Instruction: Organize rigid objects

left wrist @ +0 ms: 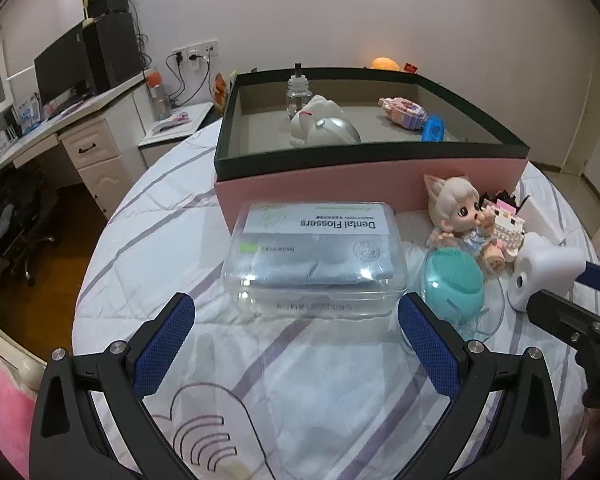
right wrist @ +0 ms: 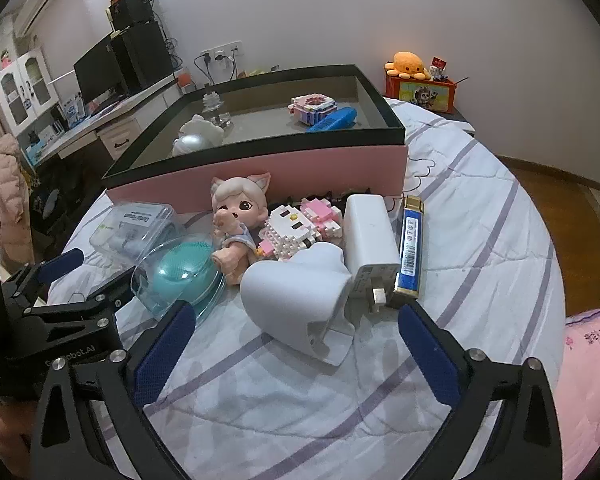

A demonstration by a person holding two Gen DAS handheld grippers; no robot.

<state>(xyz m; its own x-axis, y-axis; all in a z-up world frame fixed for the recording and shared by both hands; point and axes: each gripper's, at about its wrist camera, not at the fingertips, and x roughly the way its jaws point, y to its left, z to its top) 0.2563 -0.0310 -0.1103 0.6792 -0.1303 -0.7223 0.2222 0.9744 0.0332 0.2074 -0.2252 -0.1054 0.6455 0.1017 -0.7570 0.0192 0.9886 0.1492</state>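
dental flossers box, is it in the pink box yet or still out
Out: the dental flossers box lies on the bedsheet in front of the pink box.

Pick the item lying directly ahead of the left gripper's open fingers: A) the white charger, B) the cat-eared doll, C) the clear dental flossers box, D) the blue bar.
C: the left wrist view shows the dental flossers box centred just beyond the open left gripper, on the bedsheet.
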